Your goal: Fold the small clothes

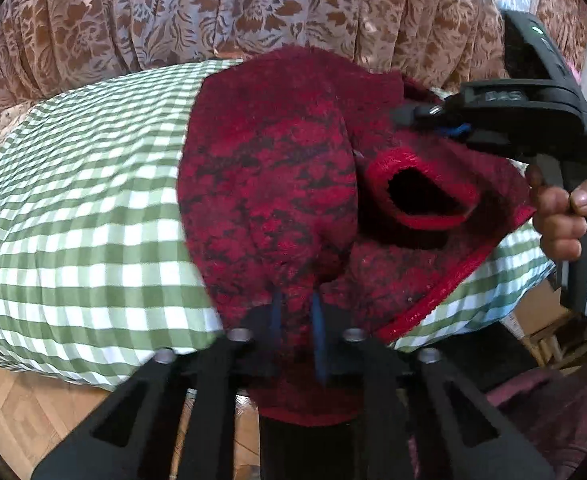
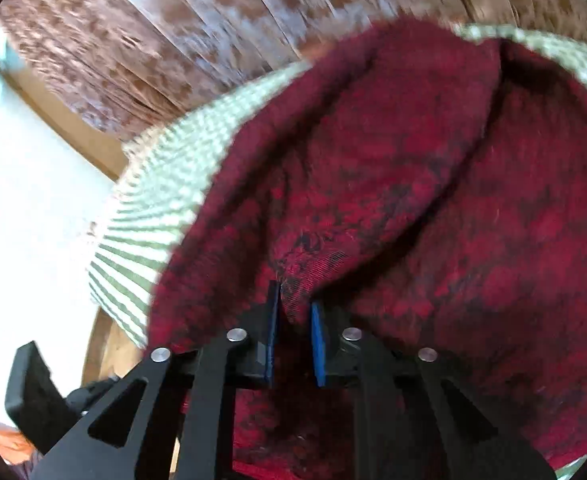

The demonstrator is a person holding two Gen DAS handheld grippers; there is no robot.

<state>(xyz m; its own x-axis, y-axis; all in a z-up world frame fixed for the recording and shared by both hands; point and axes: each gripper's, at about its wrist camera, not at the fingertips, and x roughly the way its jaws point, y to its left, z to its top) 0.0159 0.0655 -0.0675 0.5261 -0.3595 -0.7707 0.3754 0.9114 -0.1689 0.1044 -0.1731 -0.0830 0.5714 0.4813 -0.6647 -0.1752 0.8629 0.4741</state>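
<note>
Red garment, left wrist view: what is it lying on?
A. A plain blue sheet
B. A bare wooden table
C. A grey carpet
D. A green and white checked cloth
D: the red garment is spread over a green and white checked cloth, which shows around its left and lower right edges, with both grippers pinching the garment's fabric.

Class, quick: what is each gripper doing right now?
Left gripper: closed on the red garment.
Right gripper: closed on the same red garment.
</note>
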